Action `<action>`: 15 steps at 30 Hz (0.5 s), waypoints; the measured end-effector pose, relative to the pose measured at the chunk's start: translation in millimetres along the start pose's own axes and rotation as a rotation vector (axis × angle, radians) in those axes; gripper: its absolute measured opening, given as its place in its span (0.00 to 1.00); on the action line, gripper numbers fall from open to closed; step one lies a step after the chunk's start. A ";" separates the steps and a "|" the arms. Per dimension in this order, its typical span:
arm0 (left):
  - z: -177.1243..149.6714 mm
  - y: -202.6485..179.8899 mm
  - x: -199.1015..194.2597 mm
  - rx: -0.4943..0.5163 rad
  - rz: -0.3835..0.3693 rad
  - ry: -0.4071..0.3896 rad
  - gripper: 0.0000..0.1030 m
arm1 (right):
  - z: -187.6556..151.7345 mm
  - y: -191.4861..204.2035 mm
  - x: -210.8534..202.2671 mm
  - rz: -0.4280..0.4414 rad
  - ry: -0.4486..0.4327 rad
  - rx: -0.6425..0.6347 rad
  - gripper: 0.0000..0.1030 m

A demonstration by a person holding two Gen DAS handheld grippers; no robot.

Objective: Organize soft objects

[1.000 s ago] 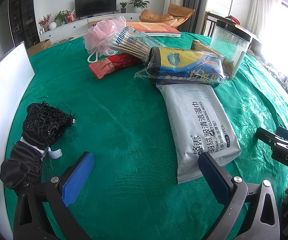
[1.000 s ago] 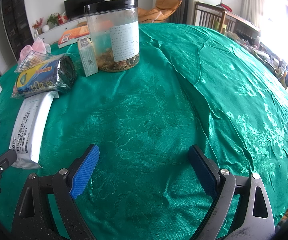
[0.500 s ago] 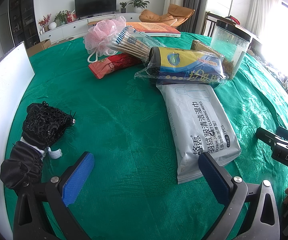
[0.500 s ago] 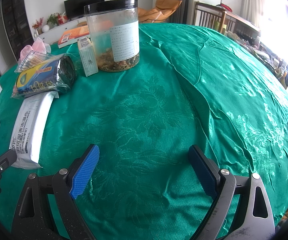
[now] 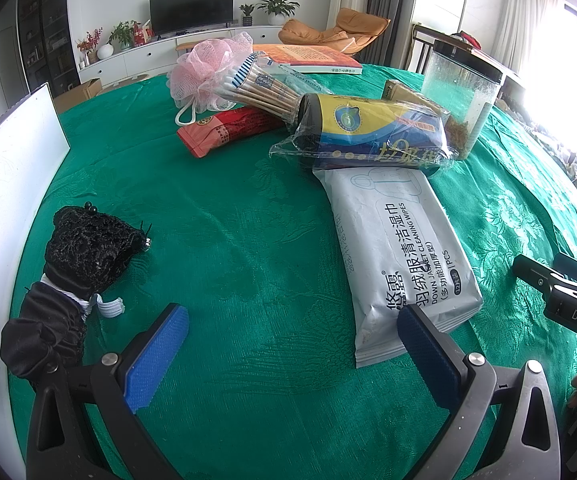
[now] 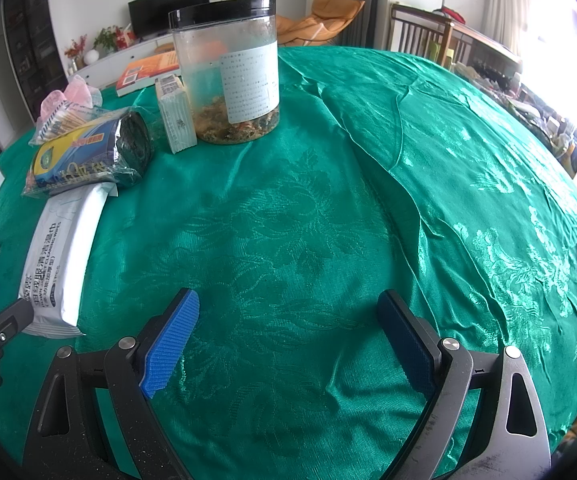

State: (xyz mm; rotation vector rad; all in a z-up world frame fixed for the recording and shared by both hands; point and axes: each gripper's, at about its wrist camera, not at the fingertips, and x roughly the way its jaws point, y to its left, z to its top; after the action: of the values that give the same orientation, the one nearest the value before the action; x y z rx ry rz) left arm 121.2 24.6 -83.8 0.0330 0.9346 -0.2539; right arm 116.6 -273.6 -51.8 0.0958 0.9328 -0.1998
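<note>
Grippers left (image 5: 292, 344), right (image 6: 288, 328): wide apart, empty | black pouch (image 5: 88, 252) partly hidden | white board (image 5: 4, 184) cropped

Both wrist views skim low across the table — sharing the wipes pack (image 5: 400, 248) (image 6: 62, 256)

Bare green cloth (image 5: 228, 240) lies open between black pouch (image 5: 88, 248) and wipes pack (image 5: 400, 248).

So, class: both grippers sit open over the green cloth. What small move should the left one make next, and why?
Probably shift the left gripper leftward toward the black lace pouch. Its jaws are open and empty over bare tablecloth, and the pouch is a soft item lying close by, just left of the left jaw.
</note>
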 end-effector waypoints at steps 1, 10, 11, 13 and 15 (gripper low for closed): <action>0.2 0.0 0.1 0.000 0.000 0.000 1.00 | 2.6 -2.5 0.6 0.000 0.000 0.000 0.90; -0.3 0.0 -0.1 0.000 0.000 0.000 1.00 | -2.4 2.2 -0.5 0.000 0.000 0.000 0.90; 0.2 -0.1 0.2 0.000 0.000 0.000 1.00 | 3.6 -3.5 0.9 0.000 0.000 0.000 0.90; -0.2 -0.1 0.0 0.000 0.000 0.000 1.00 | 2.9 -2.8 0.7 0.000 0.000 0.000 0.90; 0.1 -0.1 0.2 0.000 0.000 0.000 1.00 | 1.5 -1.4 0.4 0.000 0.000 0.000 0.90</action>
State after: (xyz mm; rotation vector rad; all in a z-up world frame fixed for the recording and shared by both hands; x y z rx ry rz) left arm 121.3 24.5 -83.9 0.0329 0.9346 -0.2539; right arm 117.7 -275.3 -51.2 0.0957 0.9328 -0.1999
